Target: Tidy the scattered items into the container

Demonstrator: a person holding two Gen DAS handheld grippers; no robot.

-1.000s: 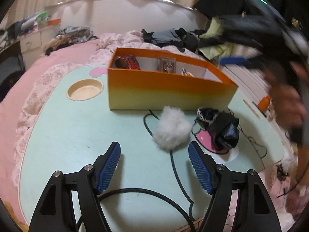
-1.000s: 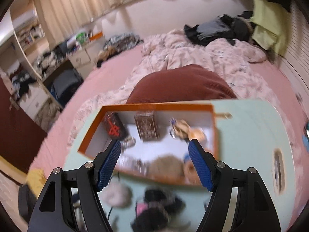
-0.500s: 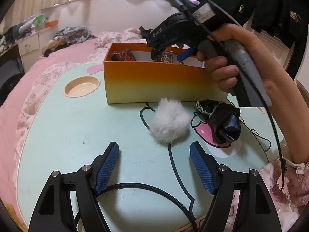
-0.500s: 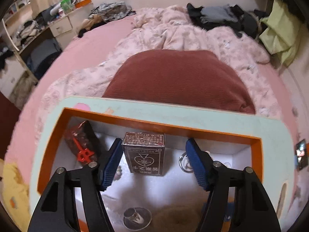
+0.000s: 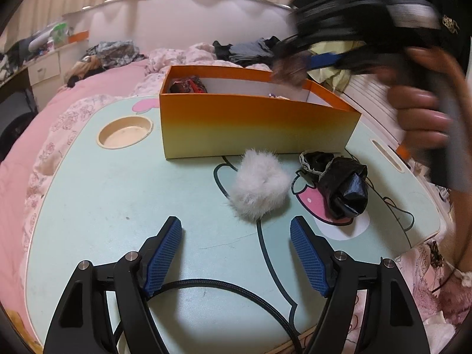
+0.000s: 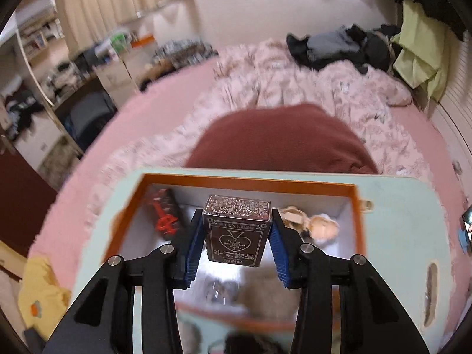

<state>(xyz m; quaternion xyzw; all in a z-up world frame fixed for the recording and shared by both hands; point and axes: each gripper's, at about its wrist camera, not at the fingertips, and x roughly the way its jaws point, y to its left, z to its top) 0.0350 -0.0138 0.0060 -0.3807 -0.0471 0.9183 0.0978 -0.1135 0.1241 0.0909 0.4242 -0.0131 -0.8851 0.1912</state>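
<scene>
Bare tabletop (image 5: 118, 206) left of pompom (image 5: 259, 188), orange box (image 5: 250, 126) walling behind

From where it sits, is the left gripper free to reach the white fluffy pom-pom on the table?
Probably yes. The left gripper is open, nothing between its fingers, and only bare mint-green tabletop separates it from the white fluffy pom-pom, slightly to its right.

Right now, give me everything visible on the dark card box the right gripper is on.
The dark card box is a small upright rectangular pack, dark brown with a glossy look, pale printed text on top and a spade emblem on its front. It sits between the right gripper's blue ribbed fingers, which have just been closing and now press both its sides. It is over the orange box's white interior; its underside is hidden.
</scene>
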